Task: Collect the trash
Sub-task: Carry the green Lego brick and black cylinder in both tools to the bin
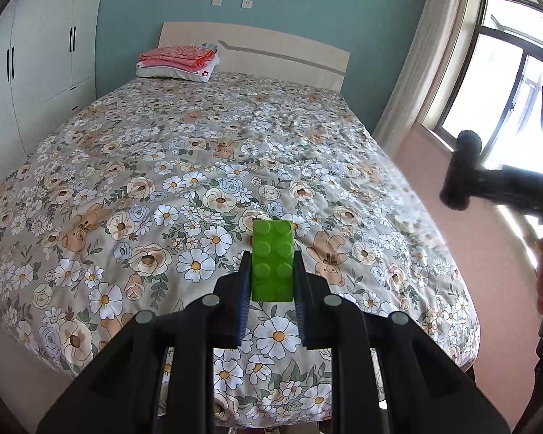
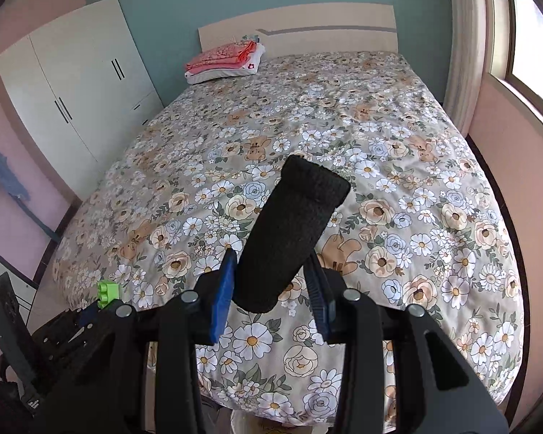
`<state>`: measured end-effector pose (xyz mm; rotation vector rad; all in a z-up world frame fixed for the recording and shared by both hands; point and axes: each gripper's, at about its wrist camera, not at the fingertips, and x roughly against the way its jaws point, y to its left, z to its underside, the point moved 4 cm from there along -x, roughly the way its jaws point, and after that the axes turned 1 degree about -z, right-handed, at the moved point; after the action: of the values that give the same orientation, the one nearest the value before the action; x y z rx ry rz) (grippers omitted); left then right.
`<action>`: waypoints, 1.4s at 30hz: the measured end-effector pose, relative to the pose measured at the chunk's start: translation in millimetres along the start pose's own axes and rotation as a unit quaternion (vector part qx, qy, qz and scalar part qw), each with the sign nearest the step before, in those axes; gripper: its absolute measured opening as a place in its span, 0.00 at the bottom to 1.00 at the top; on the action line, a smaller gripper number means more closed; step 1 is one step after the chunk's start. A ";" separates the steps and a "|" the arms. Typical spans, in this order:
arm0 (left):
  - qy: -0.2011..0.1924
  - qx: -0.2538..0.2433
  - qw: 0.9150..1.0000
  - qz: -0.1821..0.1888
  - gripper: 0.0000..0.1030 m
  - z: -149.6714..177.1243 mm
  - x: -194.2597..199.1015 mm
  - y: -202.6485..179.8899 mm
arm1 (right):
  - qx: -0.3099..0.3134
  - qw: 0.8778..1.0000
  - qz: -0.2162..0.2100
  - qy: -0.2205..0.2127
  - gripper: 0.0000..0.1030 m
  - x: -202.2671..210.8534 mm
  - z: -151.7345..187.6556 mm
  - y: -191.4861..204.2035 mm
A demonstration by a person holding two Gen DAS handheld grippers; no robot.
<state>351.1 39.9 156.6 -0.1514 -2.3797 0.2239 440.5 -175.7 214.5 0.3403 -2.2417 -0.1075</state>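
My left gripper [image 1: 271,260] is shut on a green toy brick [image 1: 272,258], held studs up above the near end of the flowered bed [image 1: 199,152]. The brick also shows in the right wrist view [image 2: 108,292] at the lower left, in the left gripper. My right gripper [image 2: 271,264] is shut on a black knitted sleeve-like piece [image 2: 289,231] that sticks out forward over the bed [image 2: 398,181]. That black piece and the right gripper show at the right edge of the left wrist view [image 1: 463,173].
Folded pink and white bedding [image 1: 179,61] lies by the headboard [image 1: 282,54]. A white wardrobe [image 1: 43,61] stands left of the bed. A window [image 1: 517,83] and curtain are on the right. A narrow pink floor strip runs along the bed's right side.
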 end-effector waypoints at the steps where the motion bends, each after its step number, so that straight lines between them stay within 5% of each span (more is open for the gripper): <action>1: -0.005 -0.002 1.000 0.000 0.23 0.4 7.6 -0.5 | 0.005 1.000 0.003 -0.003 0.38 8.8 4.6 0.6; 13: -0.033 -0.045 0.998 -0.010 0.23 20.4 66.5 -13.2 | 0.059 0.997 0.048 -0.011 0.38 74.3 76.1 -13.0; 26: -0.077 -0.105 0.991 -0.008 0.23 47.5 125.4 -45.5 | 0.106 0.993 0.048 -0.026 0.38 115.8 140.7 -3.0; 42: -0.056 -0.168 0.984 0.003 0.23 107.4 108.1 -59.2 | 0.133 0.989 0.060 -0.023 0.38 134.7 208.8 -5.0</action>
<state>196.2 -12.1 163.3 -0.3118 -2.5133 -0.1735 199.6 -226.1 180.2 0.3457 -2.3188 0.2515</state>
